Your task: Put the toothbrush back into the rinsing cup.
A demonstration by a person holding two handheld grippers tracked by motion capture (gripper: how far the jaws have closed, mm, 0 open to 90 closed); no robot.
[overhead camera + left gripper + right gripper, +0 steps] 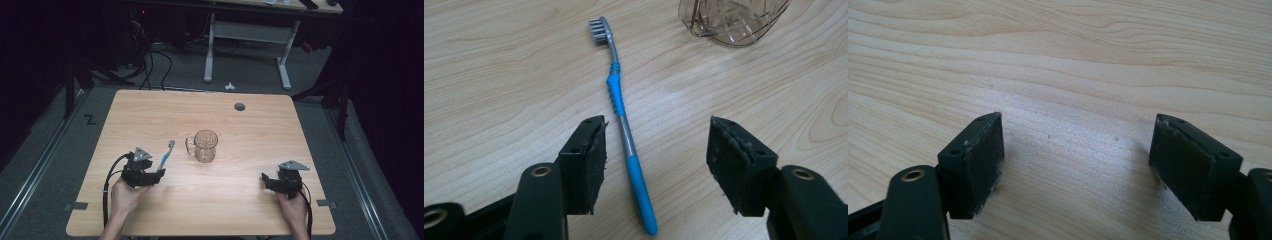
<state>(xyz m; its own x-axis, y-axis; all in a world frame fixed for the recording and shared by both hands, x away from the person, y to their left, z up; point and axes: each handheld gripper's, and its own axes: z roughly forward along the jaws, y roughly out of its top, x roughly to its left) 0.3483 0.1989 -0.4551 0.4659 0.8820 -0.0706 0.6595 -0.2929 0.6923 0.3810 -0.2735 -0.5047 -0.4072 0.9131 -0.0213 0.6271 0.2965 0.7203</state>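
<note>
Left tool [656,150] stands spread around the blue toothbrush [624,125] lying on the desk [499,75]; gripping and lifting are not yet done.

No legible text, label, brand or number on anything

Blue-and-grey toothbrush [624,125], clear brownish faceted mug [204,145], light woodgrain table [260,135]

Lab: bare test table [150,110], floor cables [155,65], desk frame [247,37].
</note>
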